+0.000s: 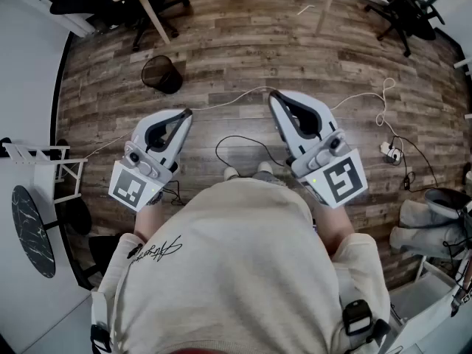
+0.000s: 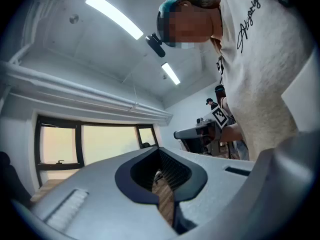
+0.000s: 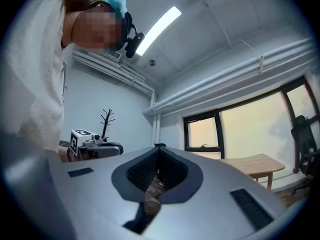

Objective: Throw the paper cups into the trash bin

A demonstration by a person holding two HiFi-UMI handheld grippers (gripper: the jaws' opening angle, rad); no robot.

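I see my left tongs (image 1: pixel 184 115) and right tongs (image 1: pixel 274 96) in pale grey, with black ribbed pads (image 3: pixel 175 173) and black-and-white square patterns on their marker cubes (image 1: pixel 341 181). The floor (image 1: pixel 236 57) is streaky brown wood-grain planking. The trash bin (image 1: pixel 162 74) is black mesh. The sweatshirt (image 1: pixel 236 271) is cream with black script.

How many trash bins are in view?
1. The black trash bin stands on the wood floor beyond the left gripper, near a desk leg. Others may be hidden out of frame.
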